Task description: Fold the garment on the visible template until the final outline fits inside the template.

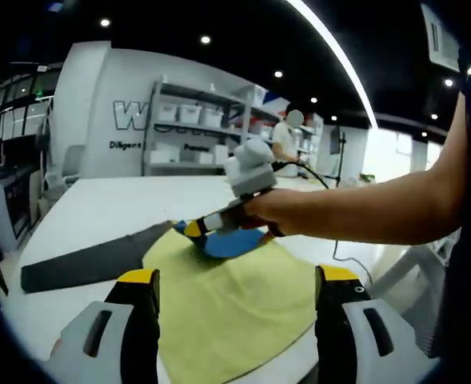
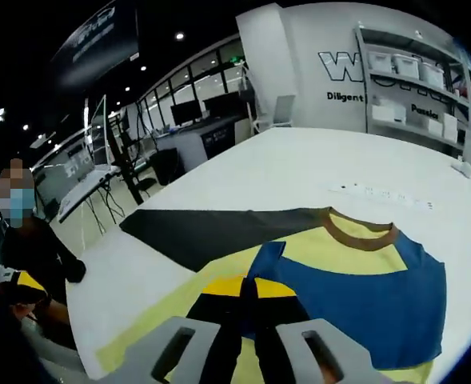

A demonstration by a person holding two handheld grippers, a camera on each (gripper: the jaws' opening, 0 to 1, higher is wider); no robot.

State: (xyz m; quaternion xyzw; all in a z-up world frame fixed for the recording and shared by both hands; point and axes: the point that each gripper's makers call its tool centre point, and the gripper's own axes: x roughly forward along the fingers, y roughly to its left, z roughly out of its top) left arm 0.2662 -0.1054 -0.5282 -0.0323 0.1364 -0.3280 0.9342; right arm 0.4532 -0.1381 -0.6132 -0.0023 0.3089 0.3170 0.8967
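A yellow cloth garment with blue shoulder panels and a brown collar [image 2: 355, 276] lies spread on the white tabletop [image 2: 299, 172], partly over a dark grey flat template sheet [image 2: 211, 228] whose bare part shows at centre left of the right gripper view. In the left gripper view the same garment [image 1: 227, 308] fills the lower middle of the frame, with the template [image 1: 91, 260] reaching out to the left.

The right claw [image 2: 247, 300] sits at the bottom centre of its own view, jaws clenched together on a yellow fold of the garment just beside the blue panel. In the left gripper view it [image 1: 199, 228] appears at centre, held by a person's hand [image 1: 279, 212] coming in from the right, at the garment's blue end. The left claw [image 1: 235, 308] is released, its yellow-tipped jaws standing wide apart above the yellow fabric and grasping nothing.

The risk now is a one-sided fold: with only the right claw gripping, pulling the cloth over could drag the whole garment across the smooth tabletop and off the template, or leave a skewed, wrinkled fold whose outline overhangs the template's edge. The near hem lies close to the tabletop's edge, so a careless tug could also slip it over.
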